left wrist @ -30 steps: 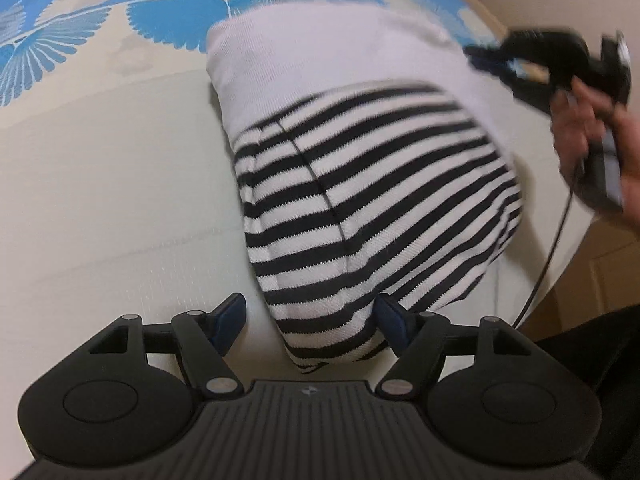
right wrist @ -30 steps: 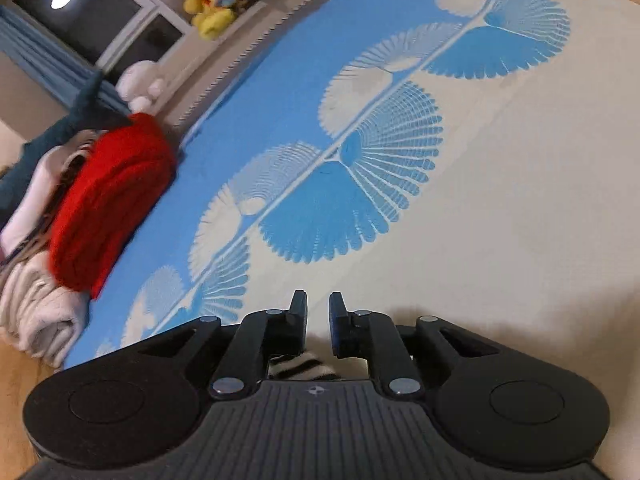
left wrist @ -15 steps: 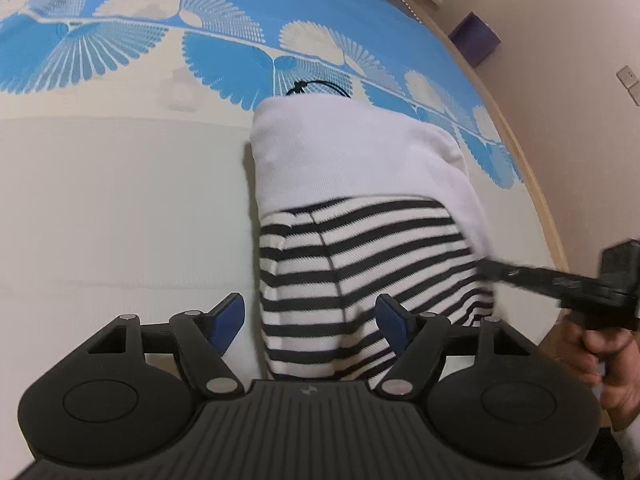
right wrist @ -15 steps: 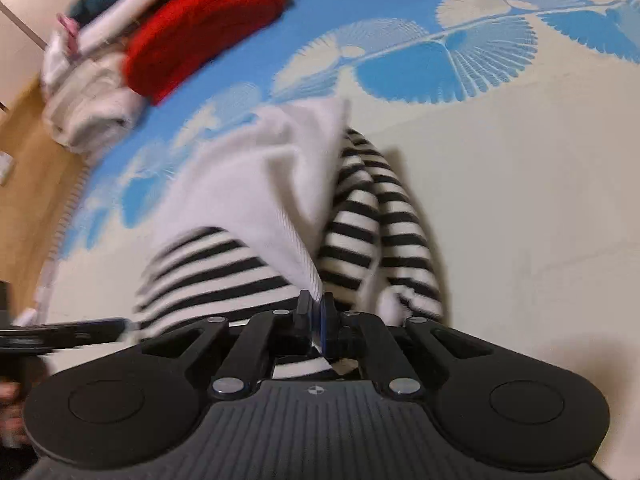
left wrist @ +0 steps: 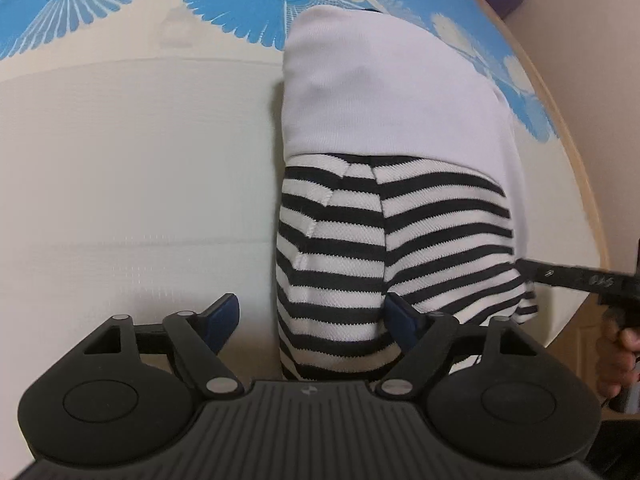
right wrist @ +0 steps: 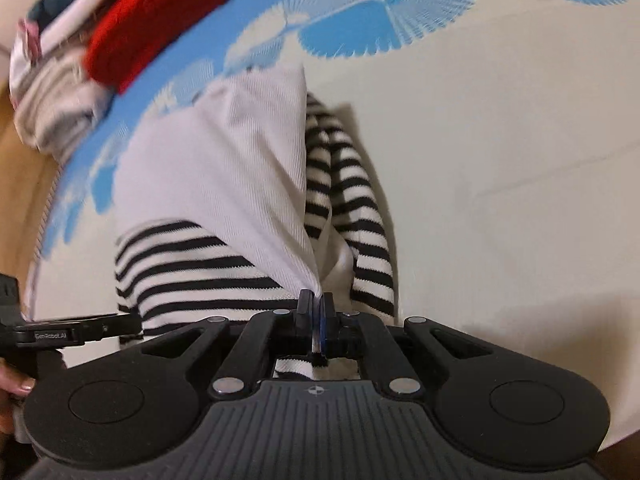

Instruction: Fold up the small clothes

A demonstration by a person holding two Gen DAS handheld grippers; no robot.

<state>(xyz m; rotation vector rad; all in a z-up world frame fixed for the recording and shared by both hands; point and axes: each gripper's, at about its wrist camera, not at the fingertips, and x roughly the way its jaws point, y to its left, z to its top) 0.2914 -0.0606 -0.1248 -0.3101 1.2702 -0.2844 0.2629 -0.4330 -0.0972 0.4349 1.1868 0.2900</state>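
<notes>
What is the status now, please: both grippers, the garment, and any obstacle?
Left gripper open, jaws just widened, straddling striped garment. Right gripper shut on its white fabric. Garment partly folded on bed. Nothing in the way.

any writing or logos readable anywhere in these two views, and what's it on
"GenRobot.AI" on the side of the left gripper's finger, seen in the right wrist view.
Embossed marks on the right gripper's finger, seen in the left wrist view: too blurred to read.
A small round emblem, no letters, on each gripper body, left and right.
No text shows on the striped garment or the pile of clothes.
</notes>
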